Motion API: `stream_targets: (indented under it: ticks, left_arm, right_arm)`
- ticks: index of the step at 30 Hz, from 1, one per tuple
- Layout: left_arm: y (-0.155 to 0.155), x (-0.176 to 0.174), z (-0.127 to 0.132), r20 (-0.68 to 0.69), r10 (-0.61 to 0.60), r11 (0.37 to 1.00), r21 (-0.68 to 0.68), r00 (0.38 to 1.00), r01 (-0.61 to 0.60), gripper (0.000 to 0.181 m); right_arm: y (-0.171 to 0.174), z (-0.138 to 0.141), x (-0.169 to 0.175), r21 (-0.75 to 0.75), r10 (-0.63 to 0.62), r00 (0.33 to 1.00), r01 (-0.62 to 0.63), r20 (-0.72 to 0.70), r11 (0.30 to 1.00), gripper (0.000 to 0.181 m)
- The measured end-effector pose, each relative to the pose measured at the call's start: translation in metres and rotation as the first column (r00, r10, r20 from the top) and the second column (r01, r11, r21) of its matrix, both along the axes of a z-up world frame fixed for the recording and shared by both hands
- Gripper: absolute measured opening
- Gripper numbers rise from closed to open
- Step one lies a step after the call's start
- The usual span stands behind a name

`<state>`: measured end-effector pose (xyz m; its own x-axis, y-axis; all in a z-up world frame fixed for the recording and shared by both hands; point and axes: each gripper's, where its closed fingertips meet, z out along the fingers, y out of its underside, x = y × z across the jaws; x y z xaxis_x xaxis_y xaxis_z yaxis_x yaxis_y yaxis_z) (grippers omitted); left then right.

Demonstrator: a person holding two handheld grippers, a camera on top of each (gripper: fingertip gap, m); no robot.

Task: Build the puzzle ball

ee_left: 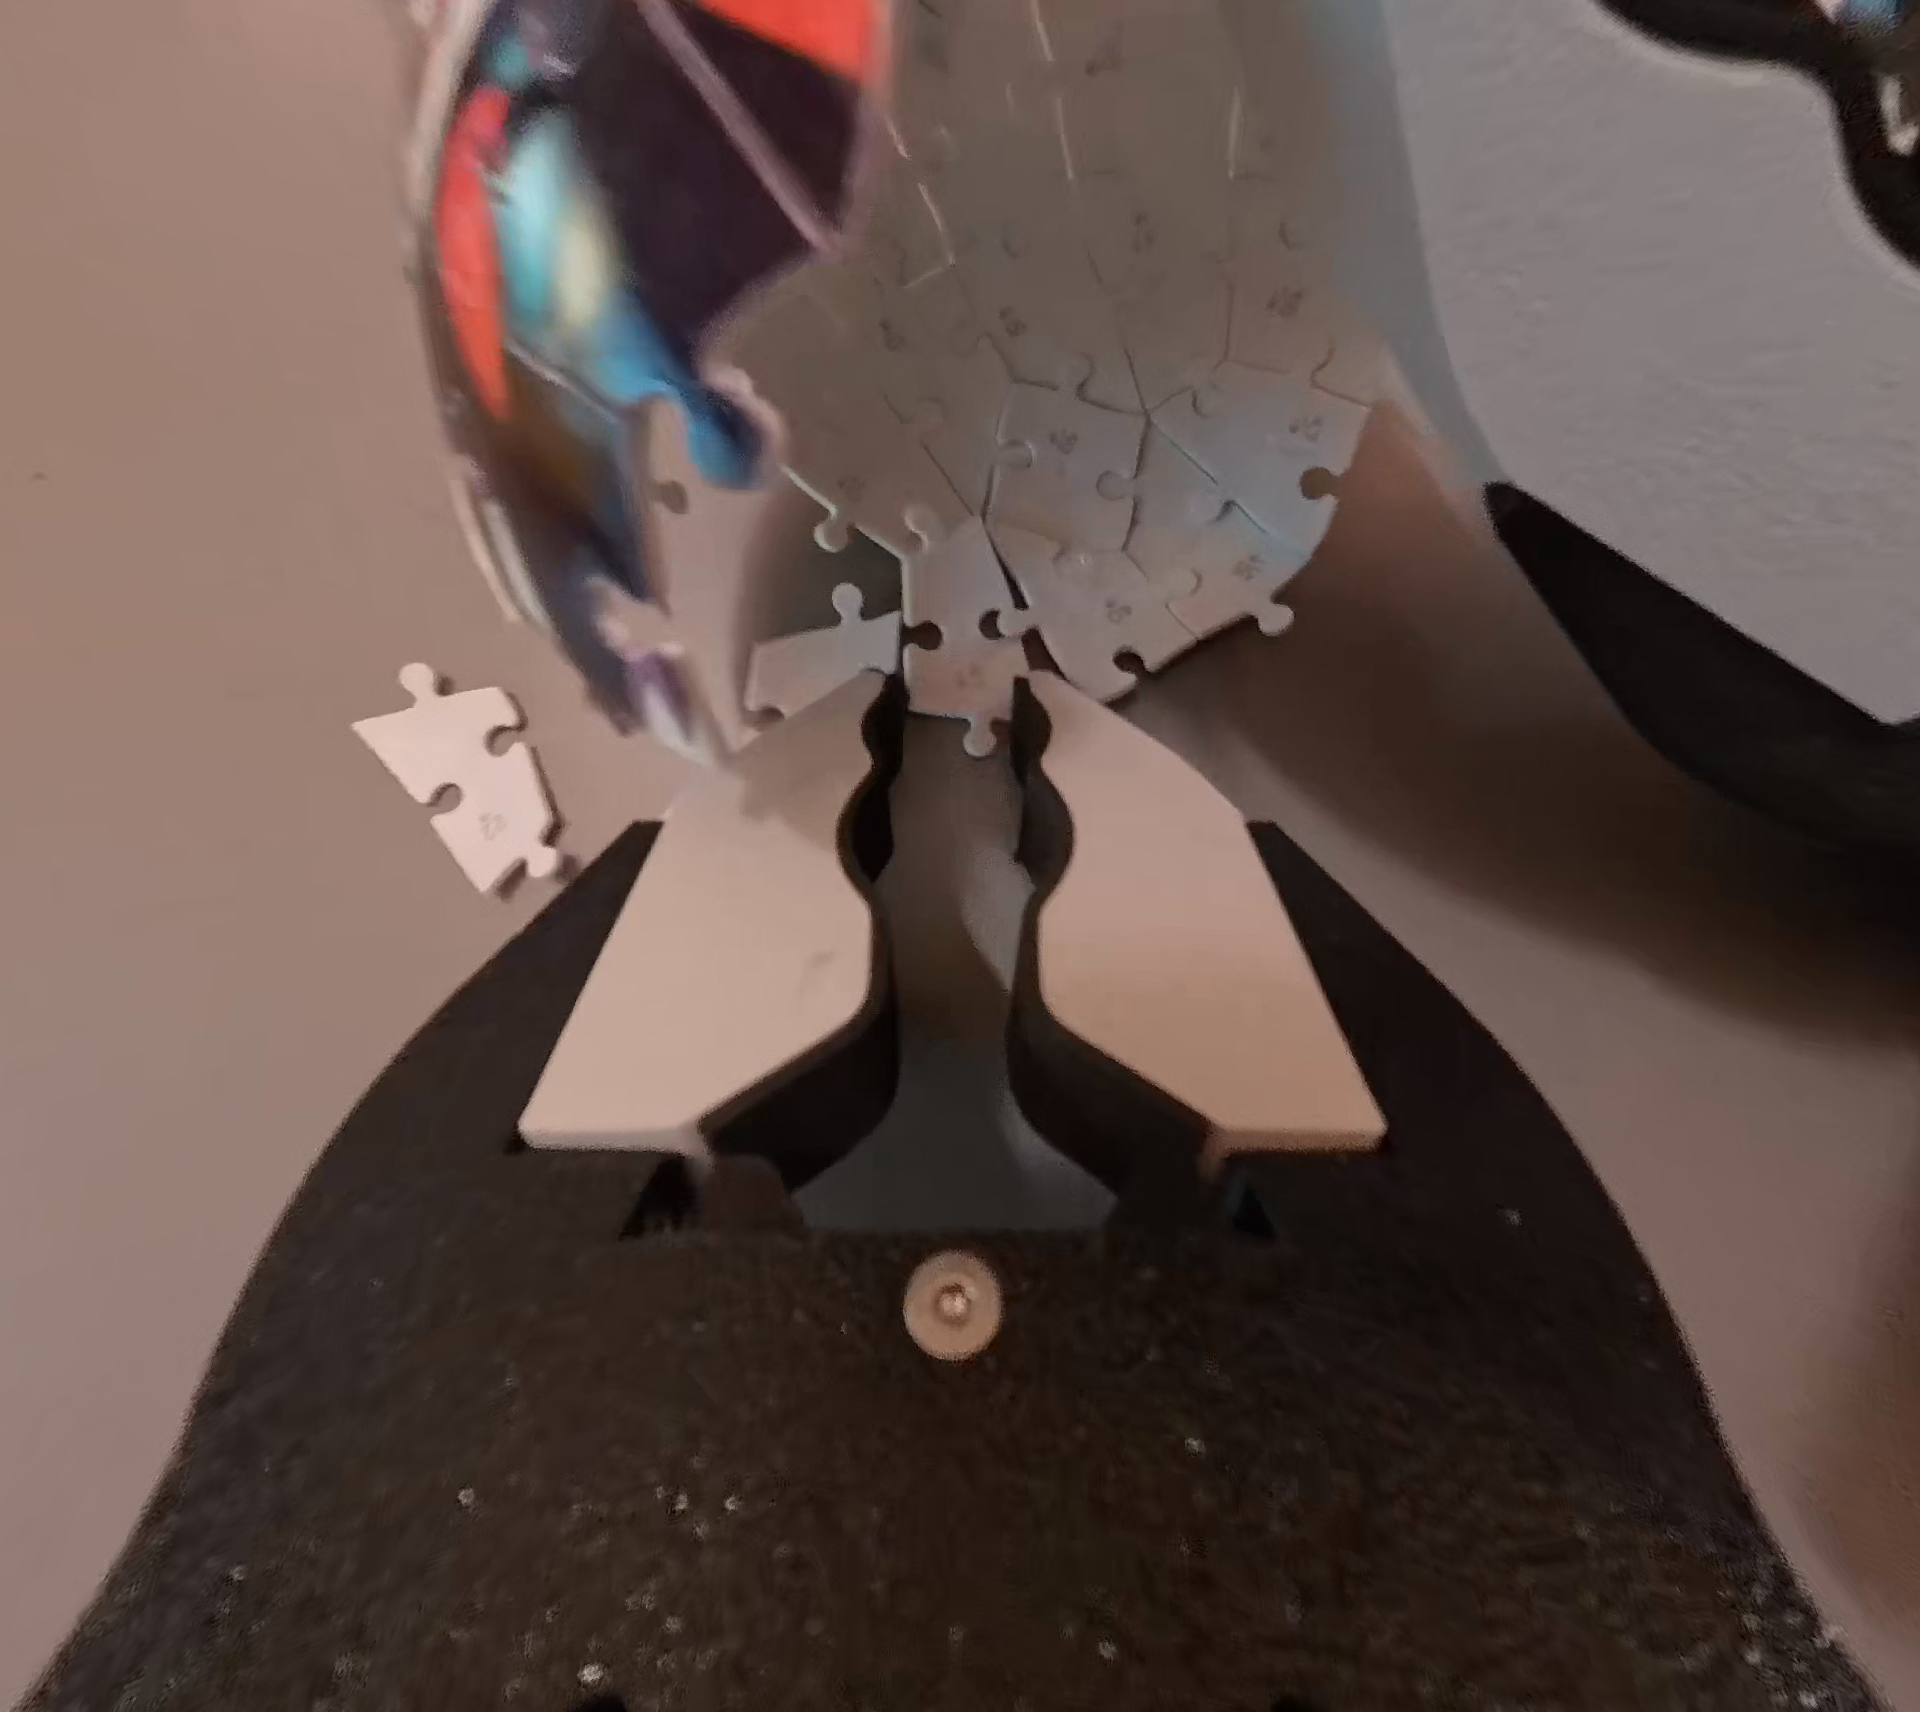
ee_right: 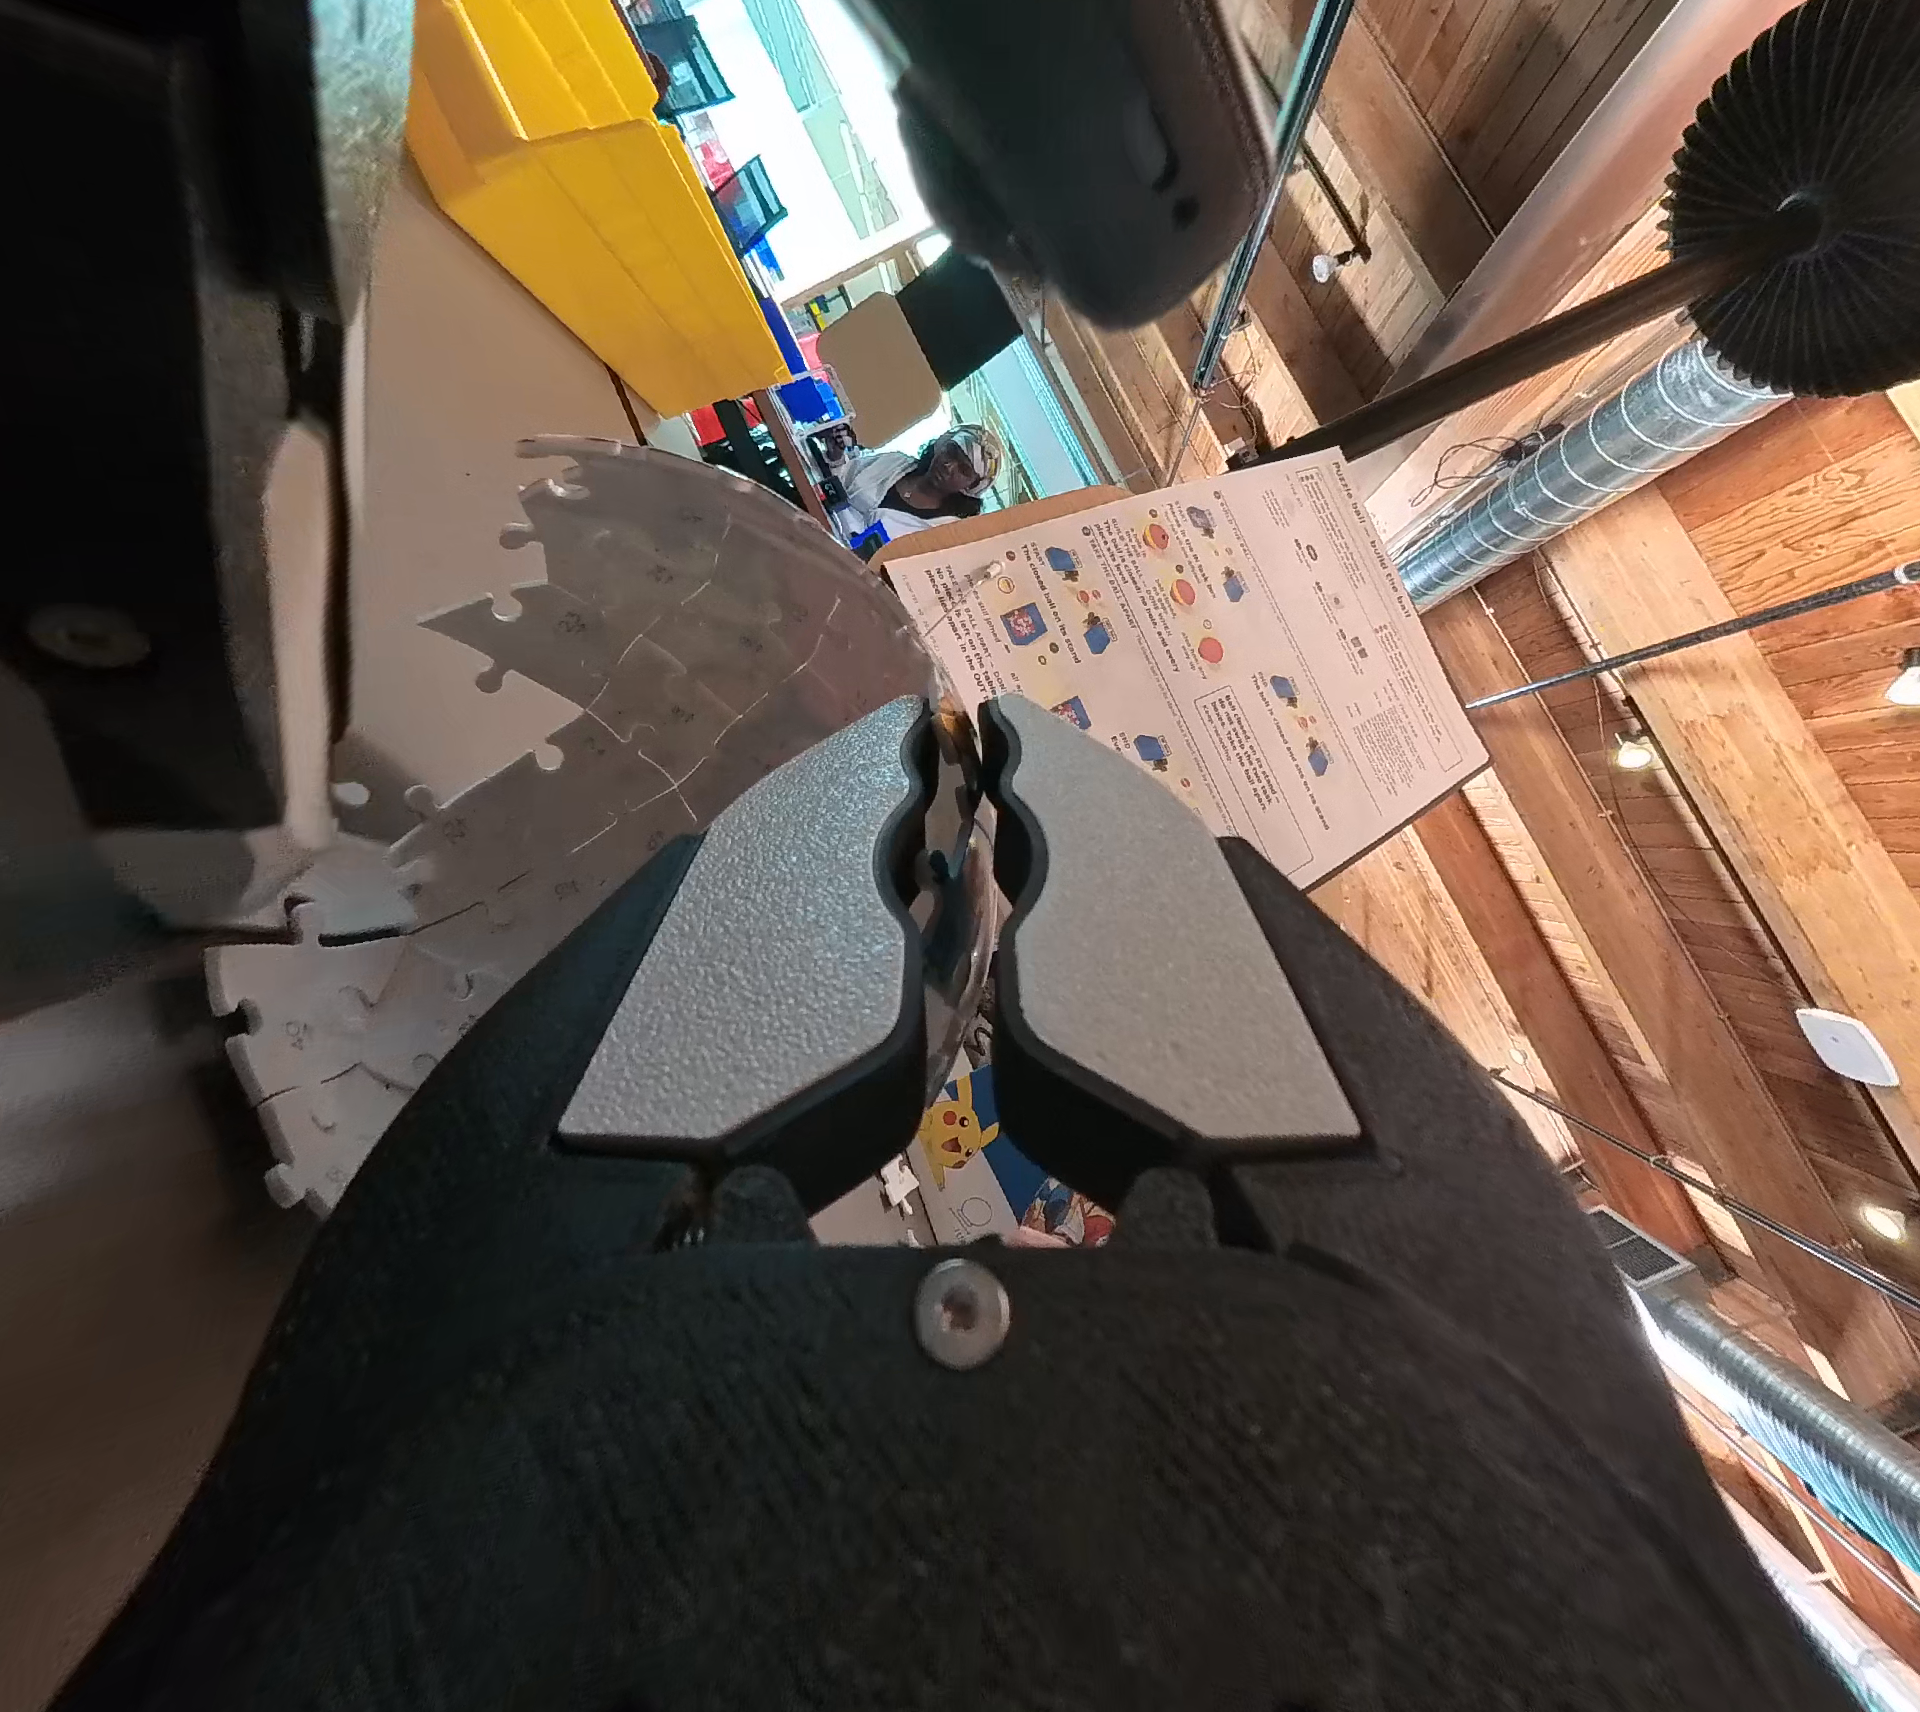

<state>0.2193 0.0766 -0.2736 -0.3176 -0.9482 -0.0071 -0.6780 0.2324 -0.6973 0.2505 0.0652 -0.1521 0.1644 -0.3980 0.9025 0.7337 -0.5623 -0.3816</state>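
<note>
Pinching loose piece (ee_left: 961, 654) at half-built puzzle ball (ee_left: 1039, 312) edge, left fingers (ee_left: 790, 789) narrow; right fingers (ee_right: 831, 789) clamping ball rim.

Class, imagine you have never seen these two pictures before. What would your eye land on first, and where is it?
First, the half-built puzzle ball filling the upper middle of the left wrist view, grey numbered backs toward us, bright printed side curving away at left. The left gripper pinches a piece at its lower edge, while the right gripper clamps the shell's rim. One loose puzzle piece lies on the table at left.
</note>
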Motion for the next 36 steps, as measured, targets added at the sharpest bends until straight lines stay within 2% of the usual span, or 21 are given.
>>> stream_targets:
  ticks: [7,20,27,32,36]
  left_arm:
    - [0.002,0.001,0.001,0.024,-0.052,0.994,0.1,0.998,0.049,0.032]
    - [-0.003,-0.003,0.001,0.023,-0.141,0.987,0.08,0.99,0.139,0.023]
    - [0.008,-0.004,0.001,0.002,-0.115,0.991,0.063,0.993,0.114,0.027]
    - [-0.003,-0.006,-0.001,0.002,-0.191,0.981,0.045,0.982,0.191,0.035]
    - [-0.008,-0.006,-0.002,-0.01,-0.189,0.982,0.019,0.982,0.189,0.036]
  right_arm:
    - [0.0,0.0,0.0,0.0,0.001,1.0,-0.001,-0.001,1.0,0.007]
    - [-0.001,-0.001,0.0,0.001,-0.001,1.0,0.001,-0.003,1.0,0.007]
    - [-0.001,-0.001,0.0,0.001,-0.001,1.0,0.001,-0.004,1.0,0.007]
    - [-0.001,-0.001,0.0,0.001,-0.001,1.0,0.001,-0.003,1.0,0.007]
    - [-0.001,-0.001,0.0,0.001,-0.002,1.0,0.002,-0.003,1.0,0.007]
